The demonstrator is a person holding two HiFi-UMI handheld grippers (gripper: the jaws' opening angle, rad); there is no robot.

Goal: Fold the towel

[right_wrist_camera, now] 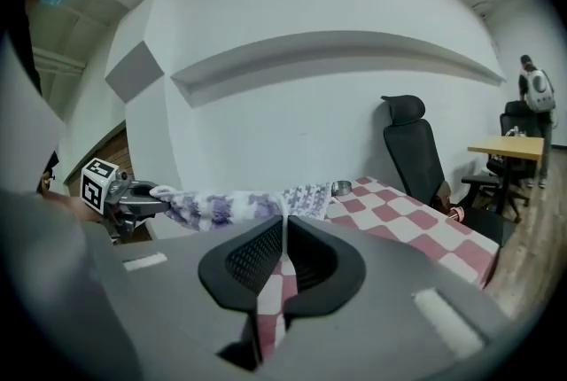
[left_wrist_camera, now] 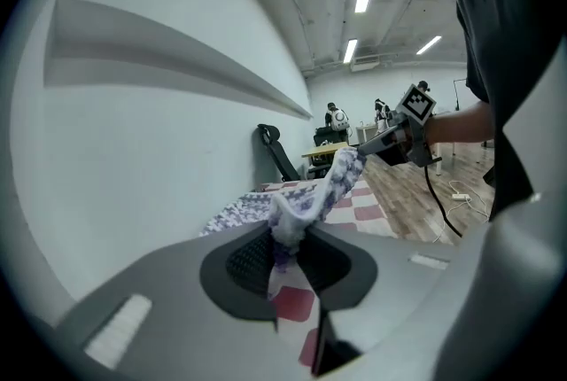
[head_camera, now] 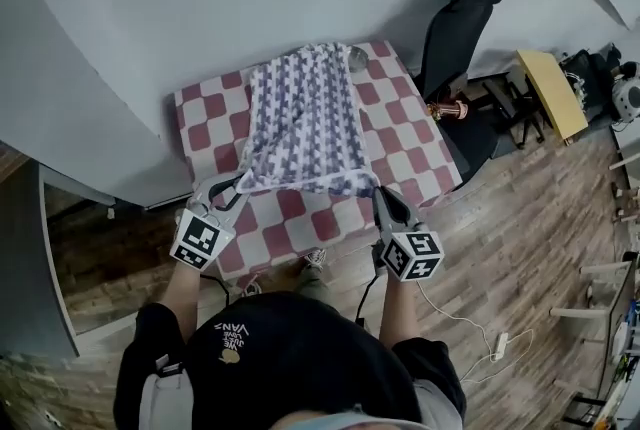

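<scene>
The left hand-held gripper (head_camera: 237,186) and right hand-held gripper (head_camera: 378,190) each clamp a near corner of the purple-and-white towel (head_camera: 305,118), its near edge stretched between them, the rest lying along the red-checked worktop (head_camera: 410,143) toward a small metal bowl (head_camera: 357,56) and a black office chair (head_camera: 455,28)

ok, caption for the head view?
Left gripper and right gripper pinch near corners of the purple-and-white patterned towel over the red checked table.

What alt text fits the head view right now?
Seen from above, a person pinches the two near corners of a purple-and-white towel, one in the left gripper and one in the right gripper, with its near edge raised off the red-and-white checkered table. A black office chair stands by the table's far right corner.
</scene>
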